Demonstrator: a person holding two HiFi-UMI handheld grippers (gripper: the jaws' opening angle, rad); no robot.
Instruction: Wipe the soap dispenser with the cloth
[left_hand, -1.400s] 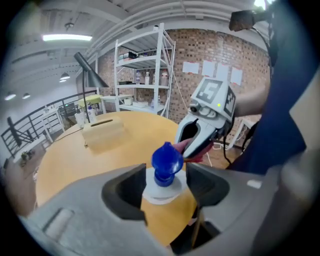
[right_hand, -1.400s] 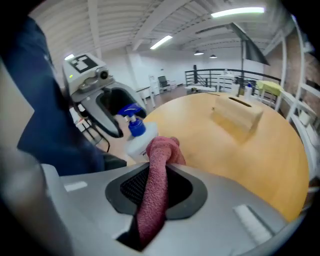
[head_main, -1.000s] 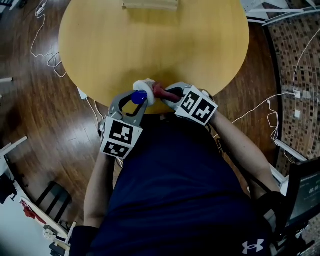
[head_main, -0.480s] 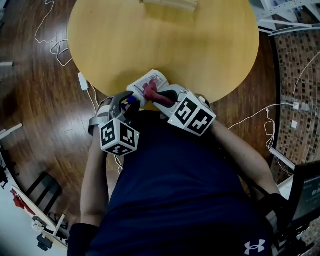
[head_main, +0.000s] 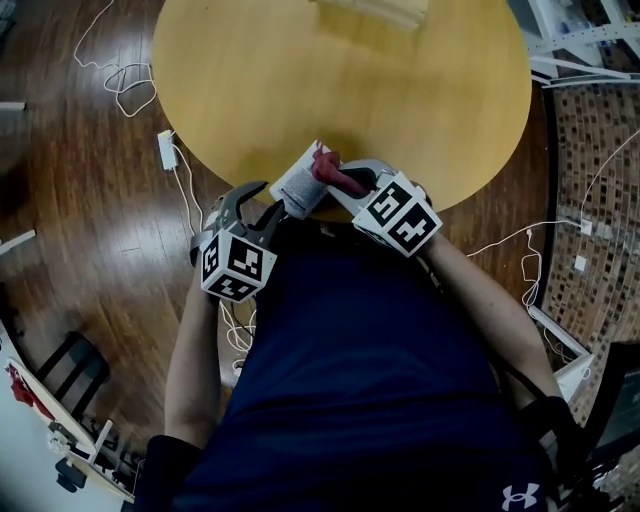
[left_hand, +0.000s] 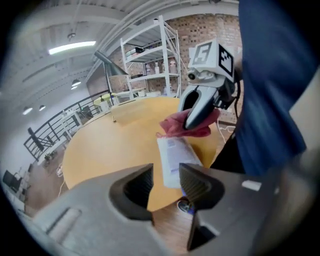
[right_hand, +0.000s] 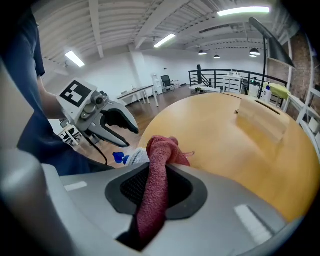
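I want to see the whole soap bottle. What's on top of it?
A red cloth, pinched in the right gripper, rests on the far end of the soap dispenser. The part beneath the cloth is hidden.

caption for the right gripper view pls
The right gripper shut on a red cloth, the dispenser lying just behind it at the table edge.

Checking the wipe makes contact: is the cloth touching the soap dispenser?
Touching: the left gripper view shows the cloth pressed onto the far end of the soap dispenser.

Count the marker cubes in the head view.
2: one on the left hand-held gripper, by the table edge; one on the right hand-held gripper, which grips the red cloth.
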